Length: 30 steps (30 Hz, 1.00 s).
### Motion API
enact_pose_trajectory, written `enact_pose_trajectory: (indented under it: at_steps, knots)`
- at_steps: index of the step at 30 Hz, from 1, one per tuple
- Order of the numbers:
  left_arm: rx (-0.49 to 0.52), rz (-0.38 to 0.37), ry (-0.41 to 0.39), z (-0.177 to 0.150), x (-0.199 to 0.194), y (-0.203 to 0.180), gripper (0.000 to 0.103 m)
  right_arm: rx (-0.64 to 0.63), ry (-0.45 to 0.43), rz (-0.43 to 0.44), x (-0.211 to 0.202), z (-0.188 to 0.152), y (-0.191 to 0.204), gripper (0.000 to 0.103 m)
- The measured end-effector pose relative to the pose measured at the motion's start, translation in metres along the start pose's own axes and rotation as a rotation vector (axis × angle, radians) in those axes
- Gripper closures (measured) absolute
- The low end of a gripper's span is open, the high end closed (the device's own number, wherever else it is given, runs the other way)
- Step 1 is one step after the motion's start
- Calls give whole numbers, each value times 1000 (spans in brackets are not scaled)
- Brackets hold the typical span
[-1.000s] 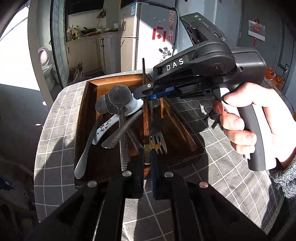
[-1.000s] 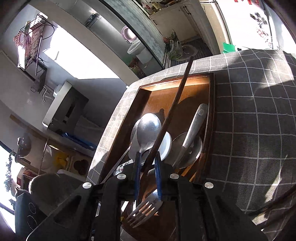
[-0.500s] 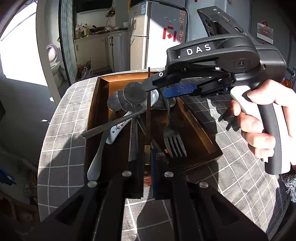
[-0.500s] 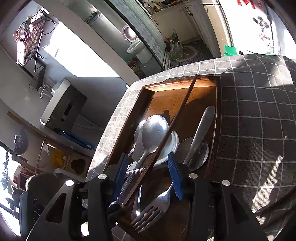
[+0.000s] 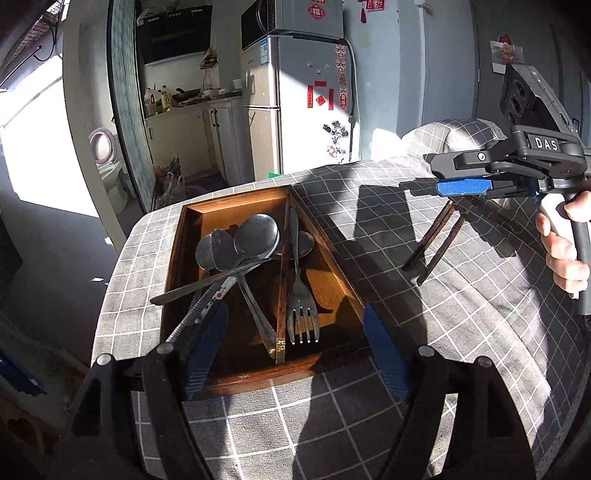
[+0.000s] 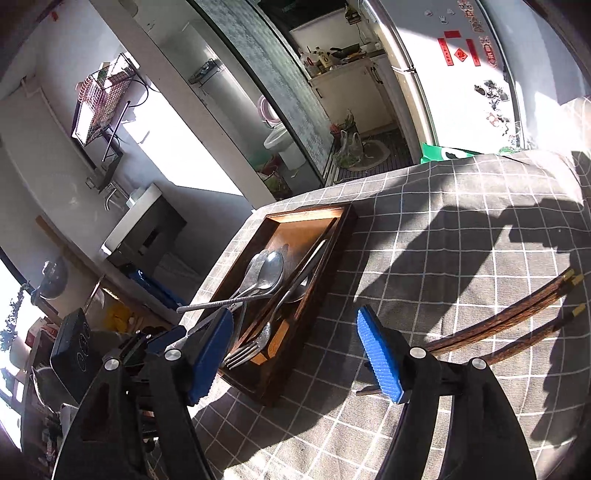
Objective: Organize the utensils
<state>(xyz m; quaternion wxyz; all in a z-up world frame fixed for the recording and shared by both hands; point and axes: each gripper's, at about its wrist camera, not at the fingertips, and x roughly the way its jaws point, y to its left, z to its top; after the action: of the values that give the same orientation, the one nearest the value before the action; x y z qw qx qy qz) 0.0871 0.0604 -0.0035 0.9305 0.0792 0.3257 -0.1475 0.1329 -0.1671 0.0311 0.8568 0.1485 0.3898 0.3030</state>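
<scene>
two tools both spread wide, nothing held, sorting mid-way

left tool over wooden tray; one chopstick lies among spoons and fork; right tool near chopsticks on tabletop; next likely lift that chopstick out

I'm at home, by the kitchen: a fridge covered in red paper charms, a counter with oil bottles under a range hood, and a toilet through the next doorway. My worktop wears a checked cloth.
</scene>
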Motion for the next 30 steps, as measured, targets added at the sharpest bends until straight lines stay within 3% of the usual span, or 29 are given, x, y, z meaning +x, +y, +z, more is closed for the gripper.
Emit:
enact_pose_trajectory:
  at_steps: [4,10,12,15,20,23,28,29,30]
  knots:
    - [70,-62,12,13,15,-37,24,27,-29,-34,-31,-11,-34,32]
    - [156,-143,76,28,63,-80,25,94,-29,-29,-43,-32,-79,32]
    - [185,-195,119,31,77,-91,44,114,-30,-27,-45,-35,-92,32]
    - [242,-218,160,27,90,-109,49,138,-35,-22,-48,-37,-108,32]
    - [279,-283,217,22,108,-122,49,173,-46,-6,-51,-34,-123,32]
    - [278,-271,231,23,118,-122,49,213,-45,40,-51,-35,-132,32]
    - [248,-306,251,28,126,-118,50,210,-30,14,-47,-36,-132,32]
    - [246,-316,255,29,125,-118,64,209,-25,3,-45,-36,-131,32]
    - [252,-310,259,29,124,-119,94,210,-20,-11,-44,-37,-131,32]
